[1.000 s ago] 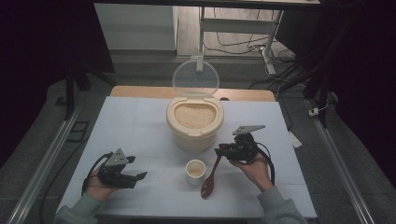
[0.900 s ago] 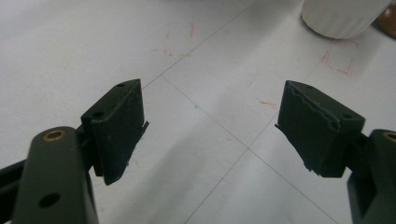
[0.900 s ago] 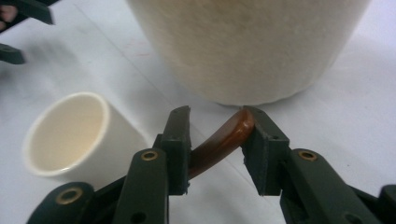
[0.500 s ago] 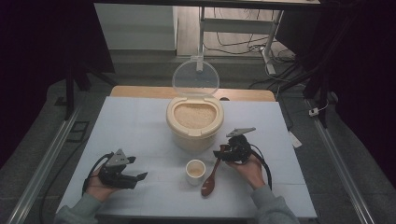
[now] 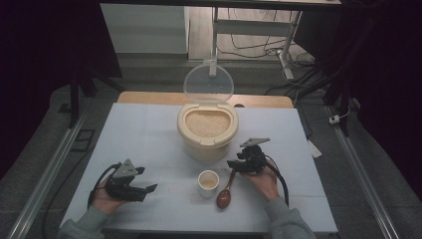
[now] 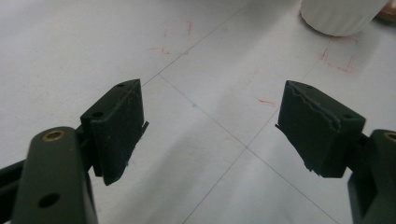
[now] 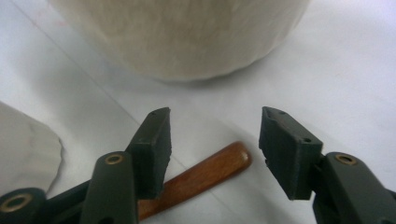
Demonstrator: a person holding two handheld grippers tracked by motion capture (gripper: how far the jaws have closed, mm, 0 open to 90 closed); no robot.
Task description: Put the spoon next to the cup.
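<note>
Right now the right claw [image 5: 232, 165] is hovering low over the handle end of the wooden spoon [image 5: 225, 193], which is lying flat on the counter [image 5: 149, 129] just right of the small cup [image 5: 208, 182]. In the right gripper view the spoon's handle [image 7: 201, 175] is sitting between the jaws but nearer the left one, and the pads are not pressing on it; the jaws have just been opening and are standing apart, so nothing is being gripped yet. The spoon's bowl is pointing toward the person, and the handle is angling up toward the rice bin [image 5: 207, 132].

That bin is standing at mid-counter with its clear lid [image 5: 208, 84] tipped up and open, the rice inside exposed. The cup seems to be holding something pale, though I cannot tell how full it is.

The left claw [image 5: 149, 189] is resting well off to the left, jaws wide with only bare counter between them, and the cup's base [image 6: 343, 16] is showing at the far edge of its view.

To my eye the work is barely starting: the lid is up, but the spoon is not yet lifted. Closing on the handle, scooping rice and tipping it into the cup all seem to be remaining.
</note>
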